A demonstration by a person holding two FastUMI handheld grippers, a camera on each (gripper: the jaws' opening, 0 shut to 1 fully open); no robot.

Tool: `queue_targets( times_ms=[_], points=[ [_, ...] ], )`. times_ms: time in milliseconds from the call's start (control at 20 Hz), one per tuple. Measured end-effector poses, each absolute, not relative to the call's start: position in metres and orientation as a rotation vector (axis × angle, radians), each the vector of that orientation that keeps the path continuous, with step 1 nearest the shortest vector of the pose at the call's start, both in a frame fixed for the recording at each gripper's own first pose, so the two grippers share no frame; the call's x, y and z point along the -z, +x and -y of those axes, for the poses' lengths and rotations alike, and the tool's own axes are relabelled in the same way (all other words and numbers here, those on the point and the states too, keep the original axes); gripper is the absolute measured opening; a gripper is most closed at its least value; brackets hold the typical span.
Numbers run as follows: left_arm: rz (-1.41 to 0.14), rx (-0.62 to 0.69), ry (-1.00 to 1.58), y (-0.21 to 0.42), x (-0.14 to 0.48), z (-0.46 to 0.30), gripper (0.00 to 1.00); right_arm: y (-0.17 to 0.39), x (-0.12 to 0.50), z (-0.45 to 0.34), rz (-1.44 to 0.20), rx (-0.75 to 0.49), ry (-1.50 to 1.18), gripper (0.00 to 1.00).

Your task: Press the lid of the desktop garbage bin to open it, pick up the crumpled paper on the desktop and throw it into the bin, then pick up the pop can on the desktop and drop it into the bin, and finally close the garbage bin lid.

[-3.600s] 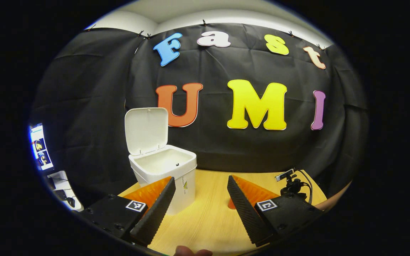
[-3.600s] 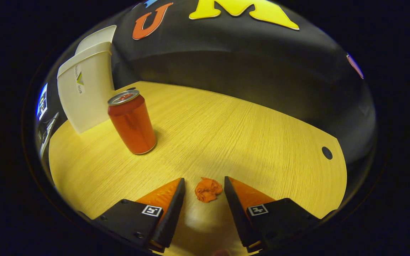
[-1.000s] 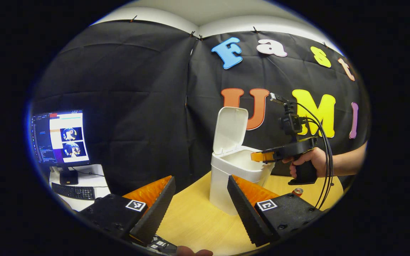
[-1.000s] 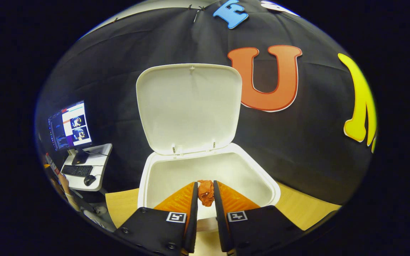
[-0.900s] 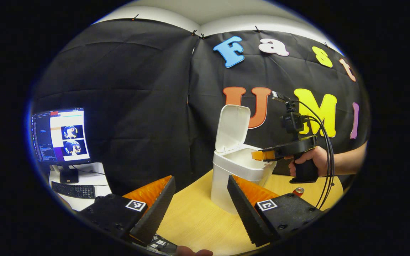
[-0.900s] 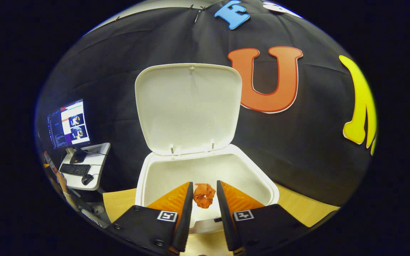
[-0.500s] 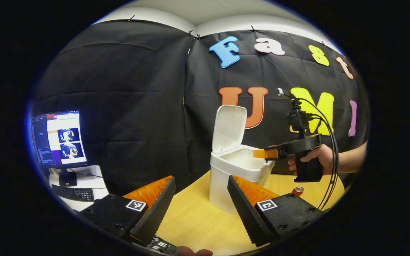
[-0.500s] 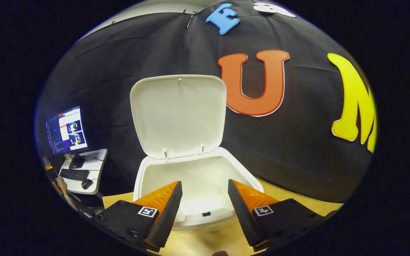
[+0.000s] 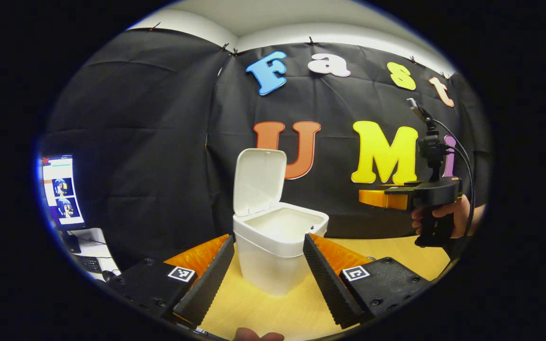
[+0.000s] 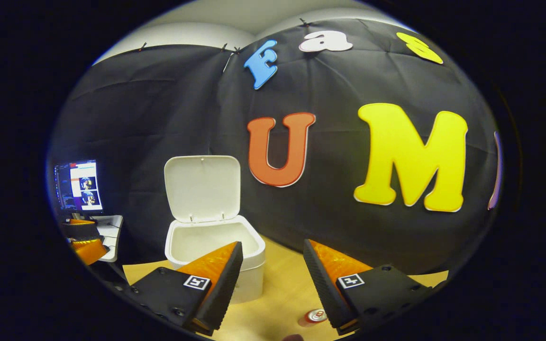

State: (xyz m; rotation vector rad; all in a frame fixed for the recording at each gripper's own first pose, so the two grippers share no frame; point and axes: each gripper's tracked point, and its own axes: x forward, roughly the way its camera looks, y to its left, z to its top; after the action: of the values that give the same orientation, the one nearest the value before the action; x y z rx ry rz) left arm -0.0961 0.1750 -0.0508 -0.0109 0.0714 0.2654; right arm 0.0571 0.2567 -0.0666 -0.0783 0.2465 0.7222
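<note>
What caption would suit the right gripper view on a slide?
Open right gripper hovering above the wooden desk, white bin with lid raised ahead, pop can below.

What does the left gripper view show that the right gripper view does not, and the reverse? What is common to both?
Left gripper view: the right gripper, held level by a hand to the right of the bin, fingers pointing toward it. Right gripper view: the pop can at the bottom edge on the table, and the left gripper at the far left. Both: the white bin with its lid up, and a lit monitor.
</note>
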Motion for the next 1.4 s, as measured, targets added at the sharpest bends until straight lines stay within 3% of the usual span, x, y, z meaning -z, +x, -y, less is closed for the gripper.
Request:
queue_targets(
  times_ms=[400,450,700,1000,1400],
  points=[
    [-0.053,-0.022,0.005,-0.048,0.057,-0.075,0.96,0.035,0.061,-0.108,-0.212,-0.528,-0.038,0.82],
    [-0.049,0.011,0.008,-0.044,0.058,-0.062,1.00,0.030,0.060,-0.090,-0.205,-0.501,-0.026,0.82],
    [-0.077,0.117,0.036,-0.029,0.079,-0.010,0.96,0.019,0.057,0.000,-0.140,-0.310,-0.023,0.83],
    [-0.070,0.185,0.044,-0.014,0.087,0.023,0.97,-0.009,0.061,0.066,-0.157,-0.131,-0.011,0.84],
    [-0.211,0.239,0.022,0.003,0.158,0.044,0.97,-0.030,0.070,0.102,-0.200,-0.054,-0.031,0.84]
  ],
)
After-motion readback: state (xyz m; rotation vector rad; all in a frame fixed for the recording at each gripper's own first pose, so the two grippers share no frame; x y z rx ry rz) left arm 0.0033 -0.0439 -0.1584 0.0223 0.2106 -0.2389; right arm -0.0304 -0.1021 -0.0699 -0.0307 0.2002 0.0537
